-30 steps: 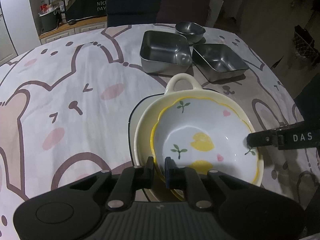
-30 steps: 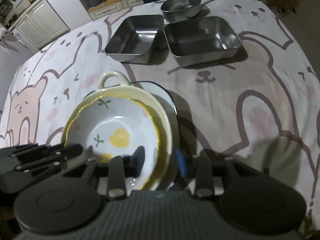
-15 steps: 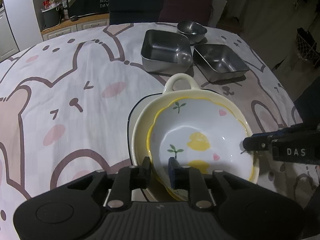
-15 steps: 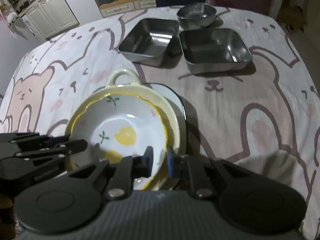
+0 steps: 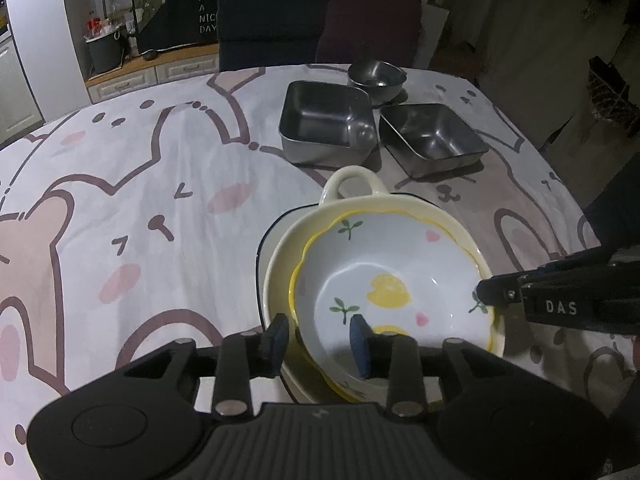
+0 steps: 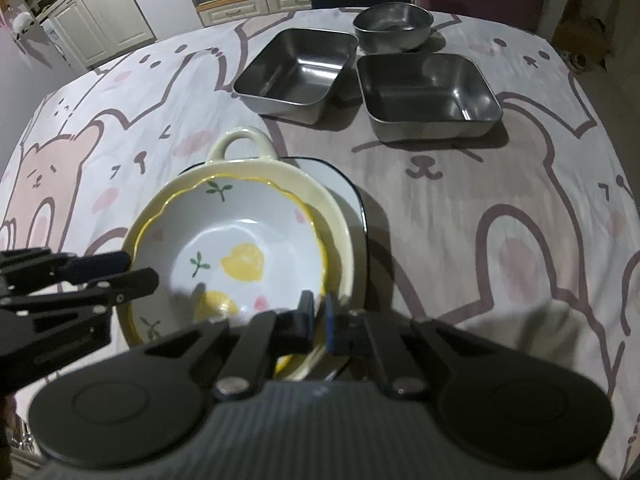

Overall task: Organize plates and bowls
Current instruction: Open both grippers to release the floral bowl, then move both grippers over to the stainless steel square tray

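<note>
The left gripper (image 5: 319, 338) stands with its fingers wide apart, one on each side of the near rim of the flower bowl (image 5: 394, 280), and neither pad seems to press the rim. The right gripper (image 6: 317, 317) has its fingers drawn close together over the rim of the same bowl on its other side; the gap is narrow and the rim runs into it, but whether the pads really touch cannot be told, since the gripper body covers this part. The near edges of the whole stack are also hidden behind both gripper bodies.

The flower bowl, white with a wavy yellow edge and lemon drawings, sits open side up inside the cream dish (image 6: 320, 200). The cream dish lies on a white plate with dark rim (image 6: 348, 188), of which only a thin curve shows. The loop handle (image 5: 354, 184) of the cream dish points away from the cameras, toward the metal ware.

Farther on the bear-pattern tablecloth (image 5: 140, 184) stand two square steel trays (image 6: 298, 70) (image 6: 430, 94) just beside each other, and behind them a round steel bowl (image 6: 394, 26). Dark chairs (image 5: 276, 20) stand at the far edge, dim and partly cut off.
</note>
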`<state>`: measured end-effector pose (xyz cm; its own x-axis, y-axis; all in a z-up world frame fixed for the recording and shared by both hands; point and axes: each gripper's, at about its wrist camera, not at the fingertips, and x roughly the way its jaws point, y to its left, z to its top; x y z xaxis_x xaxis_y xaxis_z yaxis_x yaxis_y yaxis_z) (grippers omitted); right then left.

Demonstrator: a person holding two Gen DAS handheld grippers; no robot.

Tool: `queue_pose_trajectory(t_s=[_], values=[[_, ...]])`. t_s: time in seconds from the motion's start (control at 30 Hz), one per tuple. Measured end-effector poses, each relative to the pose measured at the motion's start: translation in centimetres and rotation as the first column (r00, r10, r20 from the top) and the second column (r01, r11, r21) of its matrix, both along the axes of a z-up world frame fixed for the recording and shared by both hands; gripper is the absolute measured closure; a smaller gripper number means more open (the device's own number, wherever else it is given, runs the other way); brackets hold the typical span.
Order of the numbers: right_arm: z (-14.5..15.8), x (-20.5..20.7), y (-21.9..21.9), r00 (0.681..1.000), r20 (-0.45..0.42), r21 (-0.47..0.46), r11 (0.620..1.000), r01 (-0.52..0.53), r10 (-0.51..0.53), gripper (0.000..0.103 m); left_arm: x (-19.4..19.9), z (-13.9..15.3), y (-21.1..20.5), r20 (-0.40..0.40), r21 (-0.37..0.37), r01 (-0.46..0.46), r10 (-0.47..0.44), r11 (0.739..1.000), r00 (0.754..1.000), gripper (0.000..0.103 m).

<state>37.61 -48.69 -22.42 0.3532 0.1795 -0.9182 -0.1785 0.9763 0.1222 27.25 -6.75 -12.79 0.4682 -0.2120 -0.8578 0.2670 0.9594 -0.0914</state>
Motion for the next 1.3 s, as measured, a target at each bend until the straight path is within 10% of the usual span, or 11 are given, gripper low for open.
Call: queue_pose_trajectory(t_s=[0.27, 0.73, 1.3], values=[[1.2, -0.7, -0.3, 0.998, 0.051, 0.038, 0.999, -0.032, 0.030, 0.089, -0.5, 0.5, 0.5, 0.012, 0.014, -0.021, 0.021, 1.000, 1.000, 0.035], [4.1, -3.7, -2.1, 0.982, 0.184, 0.053, 0.997, -0.057, 0.046, 0.001, -2.6, 3.0, 1.8, 0.097, 0.020, -0.037, 0.035, 0.999, 0.995, 0.000], [7.1, -3.4, -6.2, 0.951, 0.302, 0.117, 0.993, 0.027, -0.062, 0.000, -0.7, 6.5, 2.6, 0.239, -0.040, -0.032, 0.041, 0.999, 0.970, 0.000]])
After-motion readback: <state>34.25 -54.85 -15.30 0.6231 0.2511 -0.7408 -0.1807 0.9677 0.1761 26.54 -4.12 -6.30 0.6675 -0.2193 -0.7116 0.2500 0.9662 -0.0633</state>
